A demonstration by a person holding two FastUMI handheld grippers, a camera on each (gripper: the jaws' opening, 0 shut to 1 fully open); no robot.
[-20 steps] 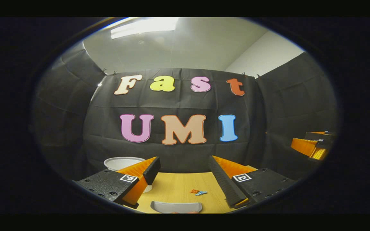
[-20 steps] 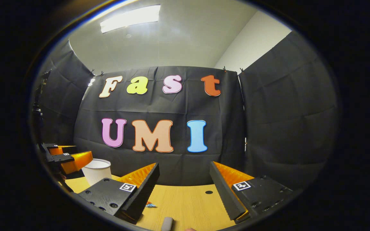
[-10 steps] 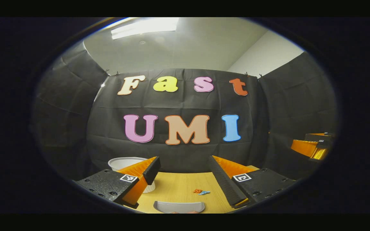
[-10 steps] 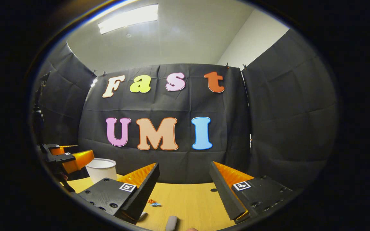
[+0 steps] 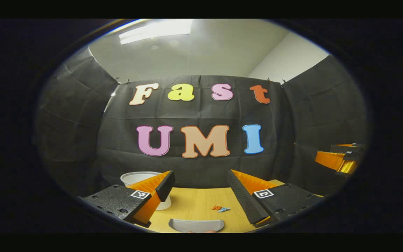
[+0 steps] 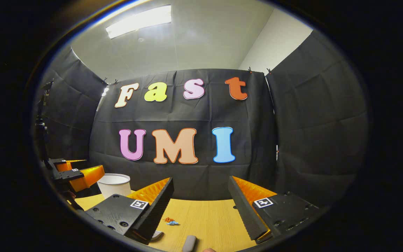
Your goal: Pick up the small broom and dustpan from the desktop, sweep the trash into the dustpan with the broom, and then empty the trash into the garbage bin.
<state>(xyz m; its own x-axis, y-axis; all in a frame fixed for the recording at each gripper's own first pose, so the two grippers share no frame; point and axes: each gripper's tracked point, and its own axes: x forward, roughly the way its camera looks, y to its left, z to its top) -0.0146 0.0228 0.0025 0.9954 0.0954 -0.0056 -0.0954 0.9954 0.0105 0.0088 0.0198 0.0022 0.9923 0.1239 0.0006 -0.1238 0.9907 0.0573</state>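
Left gripper (image 5: 201, 190) spread wide above the wooden desktop (image 5: 194, 201), holding nothing. Right gripper (image 6: 200, 196) likewise wide open and empty. Grey dustpan (image 5: 196, 225) lying near, between the left fingers; orange and blue trash (image 5: 221, 209) just beyond it. White garbage bin (image 5: 142, 182) far left. Grey broom handle (image 6: 189, 243) lying near, below the right gripper.
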